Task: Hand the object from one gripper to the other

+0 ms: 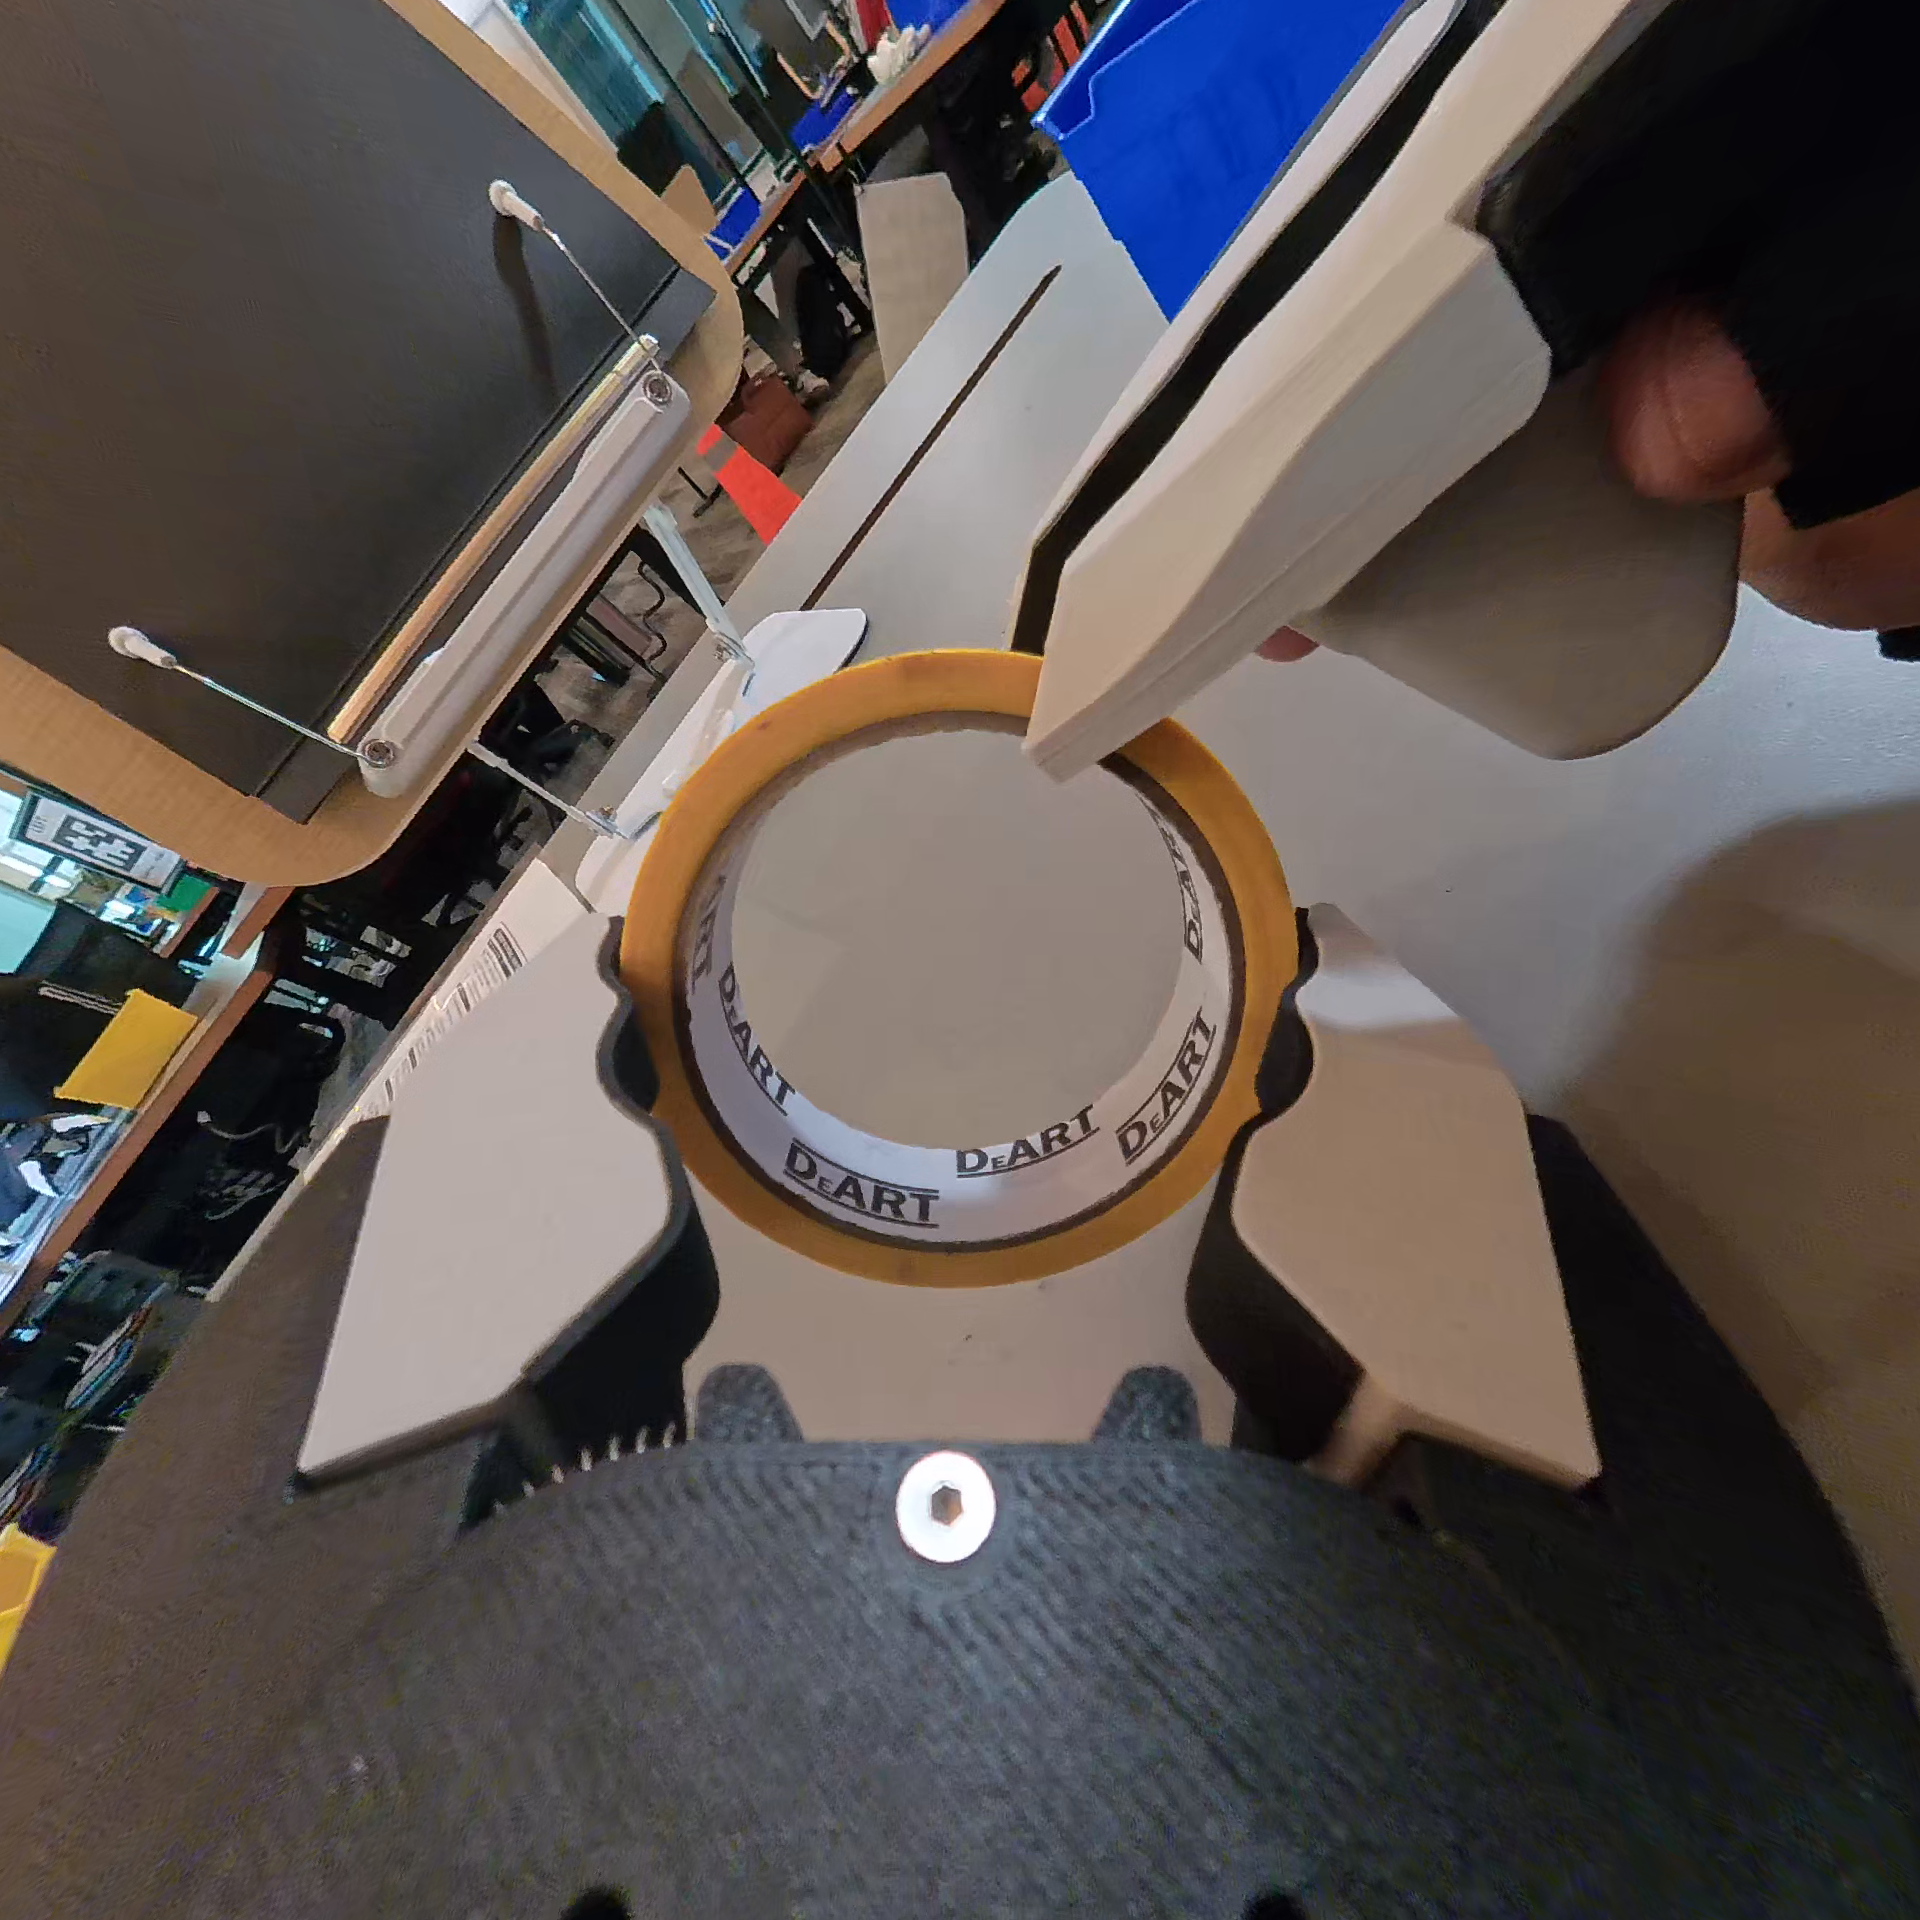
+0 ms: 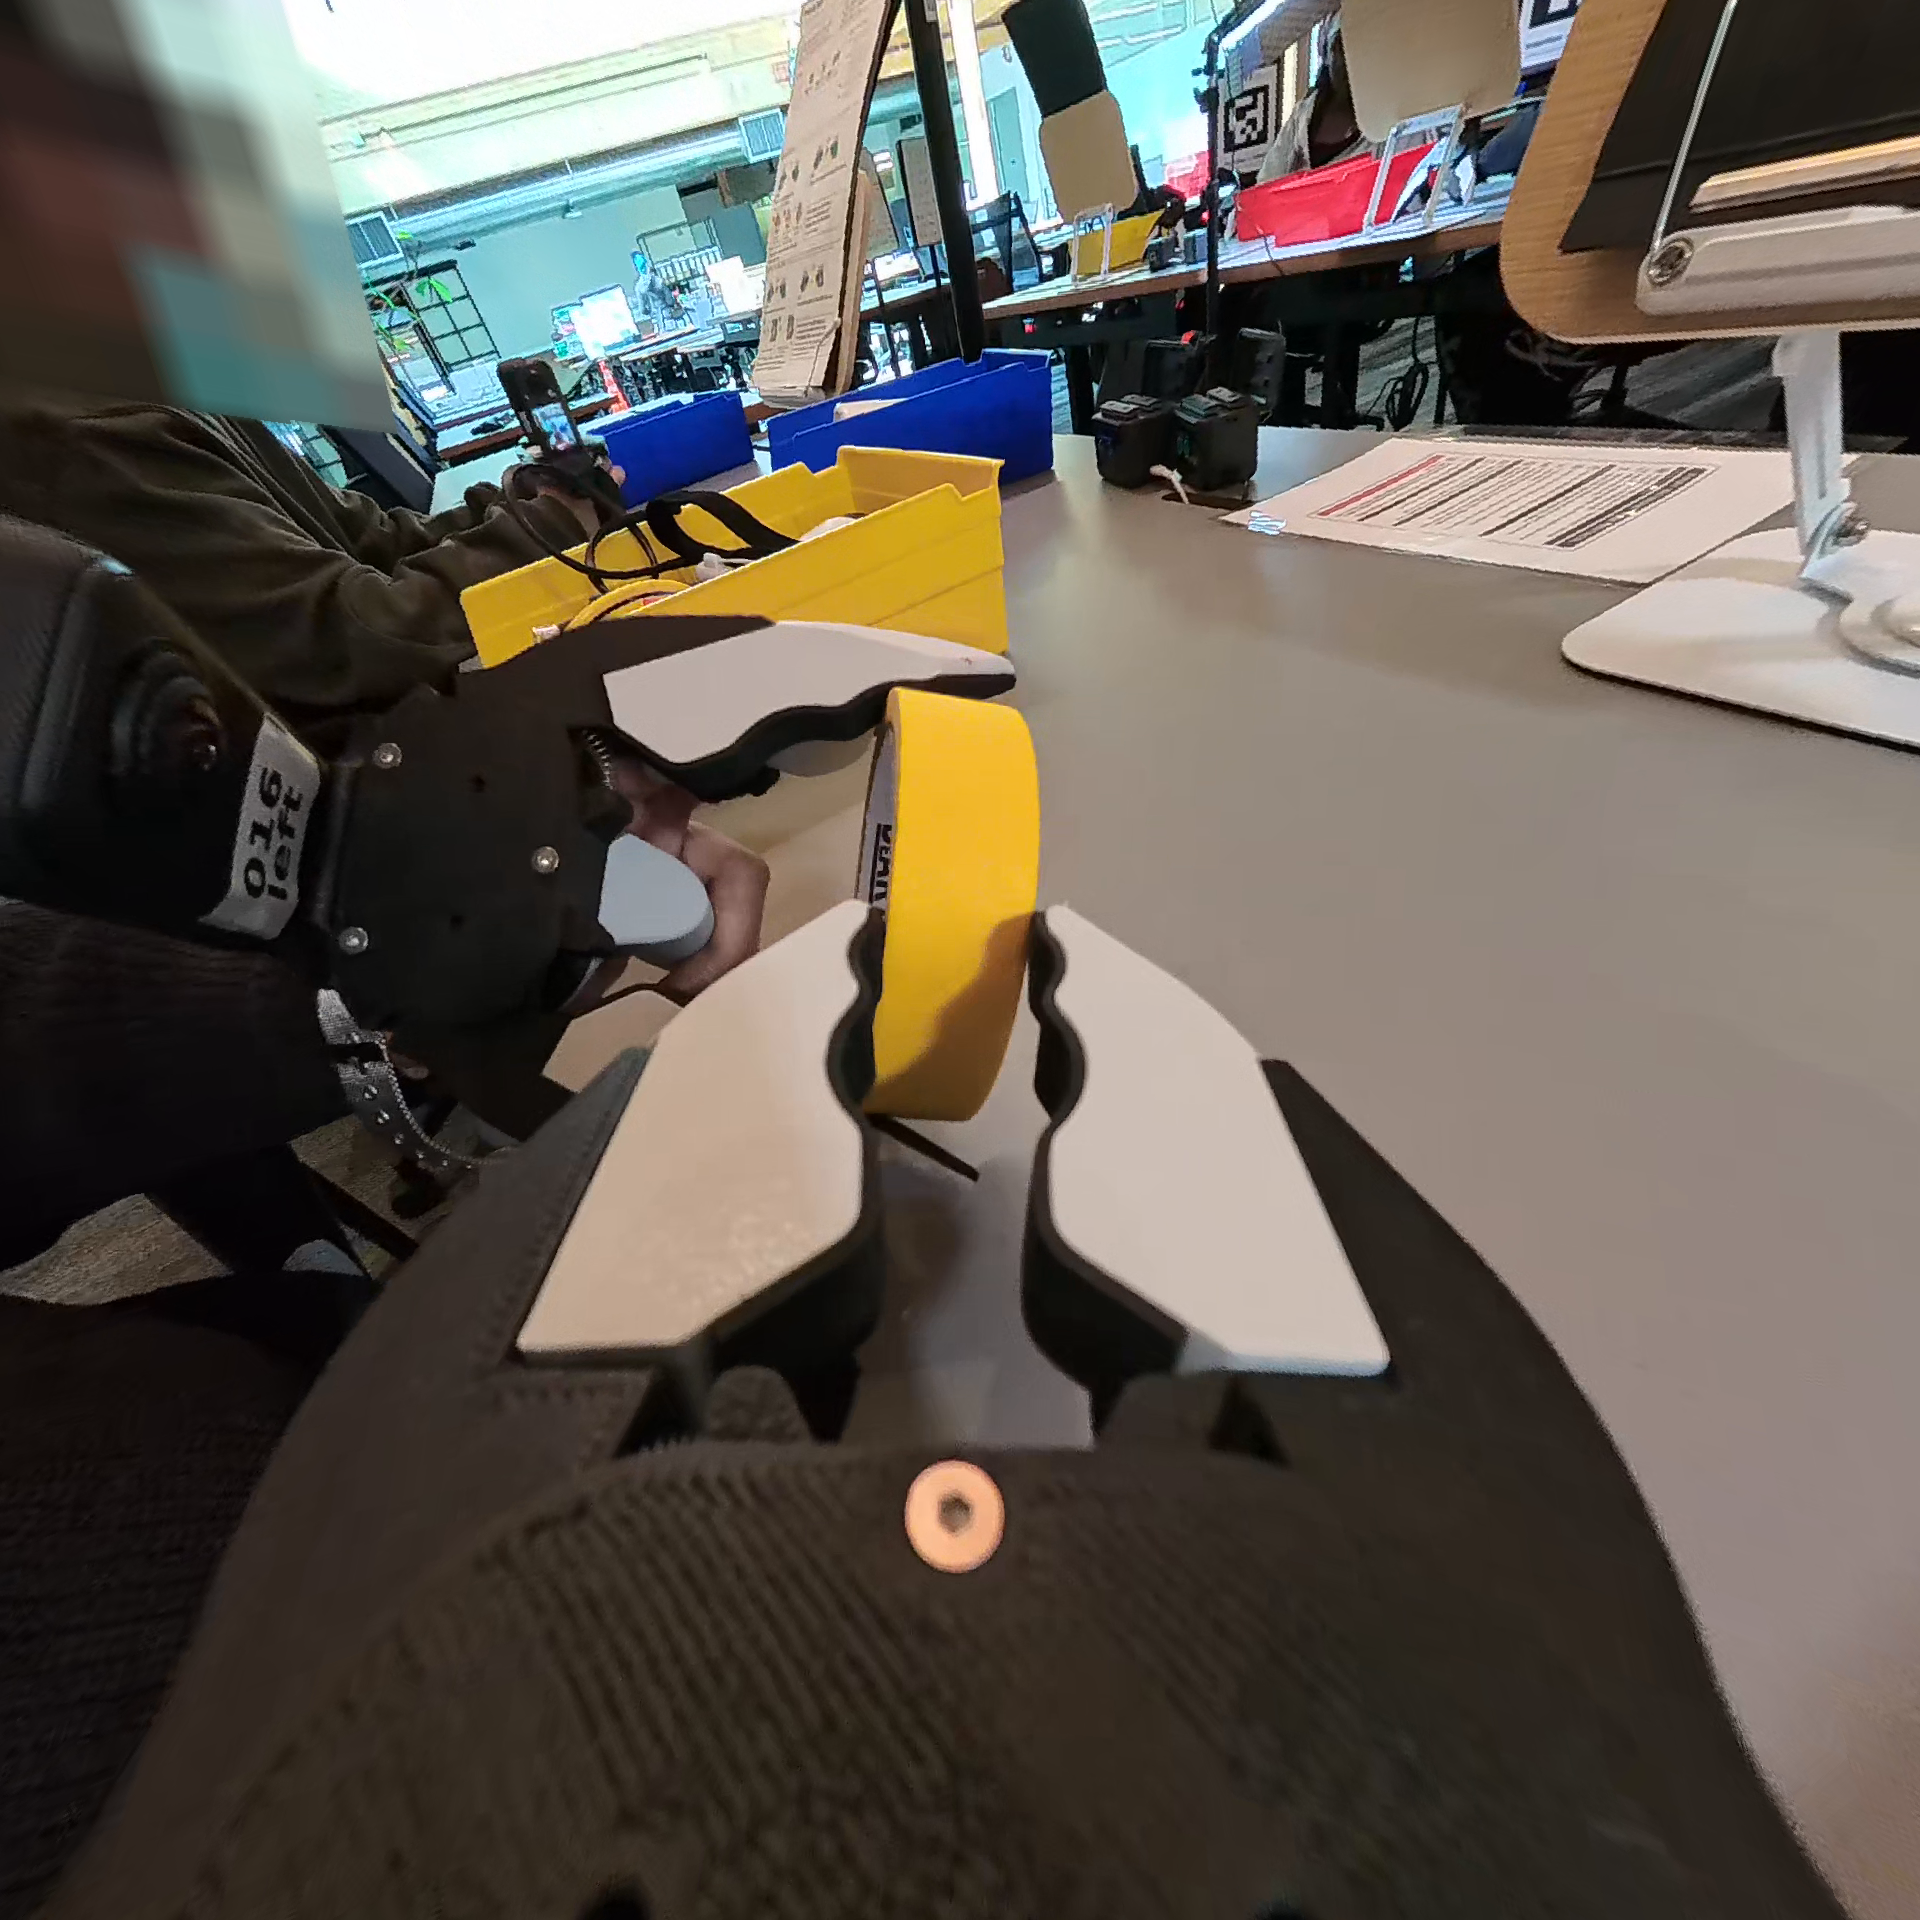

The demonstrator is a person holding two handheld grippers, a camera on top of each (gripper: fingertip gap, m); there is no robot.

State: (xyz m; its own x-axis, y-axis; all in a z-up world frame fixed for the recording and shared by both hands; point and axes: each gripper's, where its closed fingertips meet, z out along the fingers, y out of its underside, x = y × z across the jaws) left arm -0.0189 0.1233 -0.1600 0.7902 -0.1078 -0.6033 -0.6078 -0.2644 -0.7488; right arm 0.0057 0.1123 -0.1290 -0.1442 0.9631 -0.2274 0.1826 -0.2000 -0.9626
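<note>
Yellow tape roll (image 1: 961, 1262), frame centre: clamped across its outer rim by left gripper (image 1: 956, 997); right gripper (image 2: 951, 971) straddles its width, contact apparently partial.

A grey bench (image 2: 1403, 831) is seen, on which a yellow bin (image 2: 831, 561) stands with two blue bins (image 2: 935, 416) behind it. A printed sheet (image 2: 1507, 499) is laid beside a white monitor base (image 2: 1714, 644).

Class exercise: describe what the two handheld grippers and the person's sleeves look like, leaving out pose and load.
Both the left gripper and the right gripper have textured black bodies, a silver centre screw, and flat pale-grey fingers edged with wavy black pads. The left carries a small white label. Sleeves are dark knit.
</note>
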